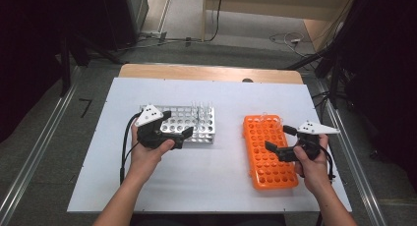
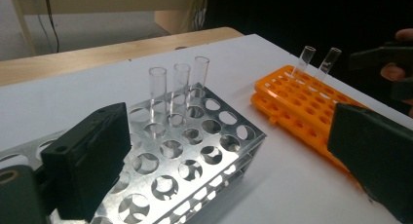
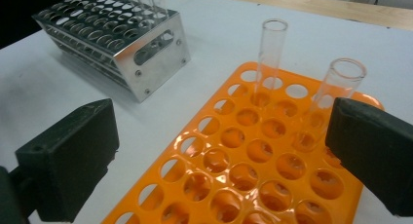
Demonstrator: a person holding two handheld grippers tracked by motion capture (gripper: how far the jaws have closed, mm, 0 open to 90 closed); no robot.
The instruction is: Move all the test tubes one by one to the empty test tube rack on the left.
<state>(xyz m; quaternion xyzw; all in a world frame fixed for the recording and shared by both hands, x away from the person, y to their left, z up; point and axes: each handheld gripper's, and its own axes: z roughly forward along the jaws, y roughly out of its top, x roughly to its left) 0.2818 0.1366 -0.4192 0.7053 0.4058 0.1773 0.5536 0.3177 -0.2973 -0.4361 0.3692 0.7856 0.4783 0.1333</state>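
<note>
A silver metal rack (image 1: 183, 122) (image 2: 229, 170) (image 3: 151, 44) stands left of centre on the white board, with three clear tubes (image 1: 201, 110) (image 2: 181, 87) upright at its far right end. To the right lies an orange rack (image 1: 270, 162) (image 2: 302, 107) (image 3: 234, 160) holding two clear tubes (image 2: 306, 56) (image 3: 270, 53) near its far end. My left gripper (image 1: 178, 124) (image 2: 234, 156) hovers open over the metal rack's near side, nothing between its jaws. My right gripper (image 1: 279, 137) (image 3: 219, 156) stands open above the orange rack, short of the two tubes, one of which (image 3: 336, 92) sits just beyond its right jaw.
The white board (image 1: 216, 186) lies on a wooden table (image 1: 211, 72). Bare board separates the two racks and runs along the near edge. Cables trail from both grippers. Dark equipment and metal rails flank the table on both sides.
</note>
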